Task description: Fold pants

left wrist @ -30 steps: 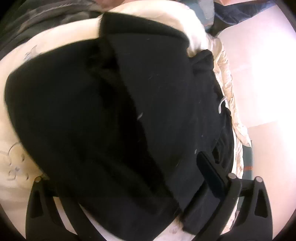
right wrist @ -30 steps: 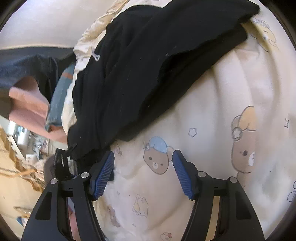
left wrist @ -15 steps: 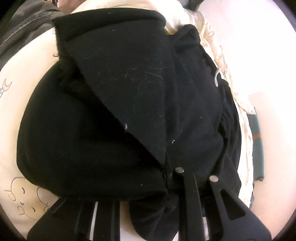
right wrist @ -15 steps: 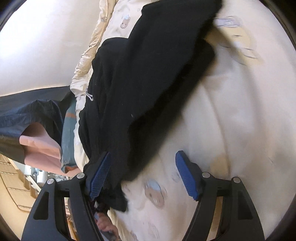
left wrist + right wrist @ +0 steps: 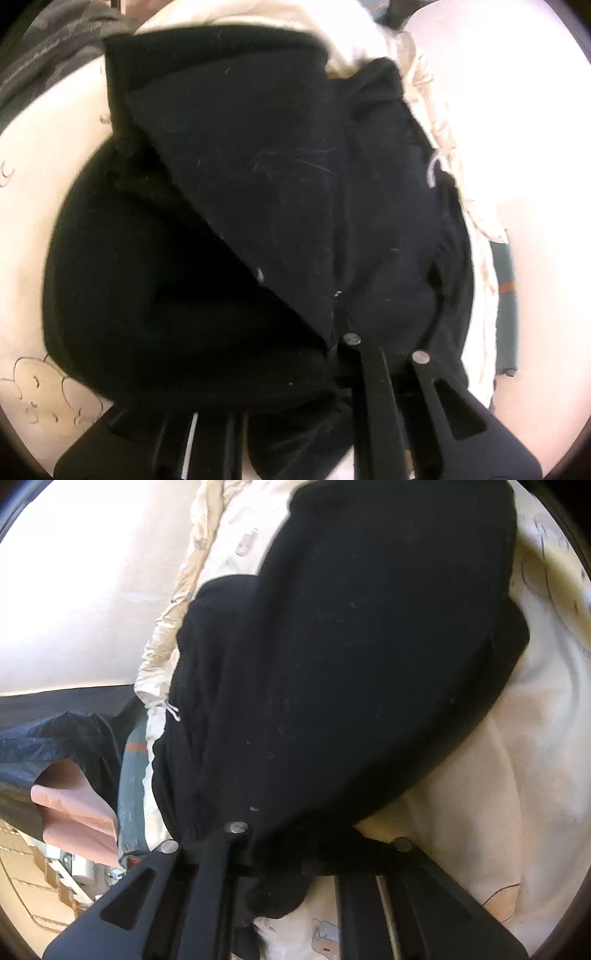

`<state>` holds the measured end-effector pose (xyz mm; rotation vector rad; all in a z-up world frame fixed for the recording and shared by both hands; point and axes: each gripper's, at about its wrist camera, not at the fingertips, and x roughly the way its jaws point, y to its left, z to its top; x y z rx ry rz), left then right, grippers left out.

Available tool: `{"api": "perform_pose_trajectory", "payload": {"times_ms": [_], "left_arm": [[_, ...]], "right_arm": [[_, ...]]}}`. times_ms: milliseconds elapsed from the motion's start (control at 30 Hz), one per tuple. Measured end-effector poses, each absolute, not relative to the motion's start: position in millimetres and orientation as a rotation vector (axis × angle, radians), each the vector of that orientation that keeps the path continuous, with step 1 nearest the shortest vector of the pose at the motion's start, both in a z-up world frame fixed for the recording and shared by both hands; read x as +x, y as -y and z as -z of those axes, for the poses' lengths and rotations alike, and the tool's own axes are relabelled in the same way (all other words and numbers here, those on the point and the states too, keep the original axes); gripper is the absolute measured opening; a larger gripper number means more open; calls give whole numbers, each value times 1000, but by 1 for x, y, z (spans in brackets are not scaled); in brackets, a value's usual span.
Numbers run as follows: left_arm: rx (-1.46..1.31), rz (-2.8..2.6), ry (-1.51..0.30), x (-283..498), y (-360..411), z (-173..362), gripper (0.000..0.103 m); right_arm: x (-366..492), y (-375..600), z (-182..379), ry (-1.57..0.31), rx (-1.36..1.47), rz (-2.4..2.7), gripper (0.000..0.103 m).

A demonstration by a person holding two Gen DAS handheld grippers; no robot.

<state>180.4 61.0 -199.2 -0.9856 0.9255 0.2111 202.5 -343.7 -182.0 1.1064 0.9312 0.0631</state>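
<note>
Black pants [image 5: 277, 203] lie partly folded on a cream blanket with a bear print [image 5: 44, 184], one layer crossing the other on a slant. A white drawstring [image 5: 432, 173] shows at their right edge. My left gripper [image 5: 317, 365] is closing, its jaws drawn together on a bunched corner of the pants. In the right wrist view the pants [image 5: 369, 664] fill the middle and the drawstring [image 5: 173, 712] hangs at their left. My right gripper [image 5: 295, 849] is also closing, with the near edge of the pants pinched between its fingers. The pads of both are hidden in cloth.
A grey garment [image 5: 44, 62] lies at the blanket's far left. A teal mattress edge [image 5: 506, 295] and pale floor [image 5: 535, 147] border the bedding. Dark cloth [image 5: 55, 731] and something pink [image 5: 74, 805] sit beside the bed. More blanket [image 5: 517, 775] lies right of the pants.
Both grippers went from open to closed on the pants. The right one slid left onto the near edge, and its blue pads vanished into the cloth.
</note>
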Motion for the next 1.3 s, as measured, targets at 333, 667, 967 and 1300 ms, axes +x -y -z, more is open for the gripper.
{"api": "perform_pose_trajectory", "payload": {"times_ms": [333, 667, 967, 1300], "left_arm": [[-989, -206, -878, 155, -58, 159, 9], [-960, -197, -912, 123, -62, 142, 8], [-863, -166, -1008, 61, -53, 113, 8], [-771, -113, -1186, -46, -34, 78, 8]], "right_arm": [[165, 338, 134, -872, 1012, -99, 7], [119, 334, 121, -939, 944, -93, 7], [50, 325, 98, -1000, 885, -94, 6], [-55, 316, 64, -1095, 803, -72, 6]]}}
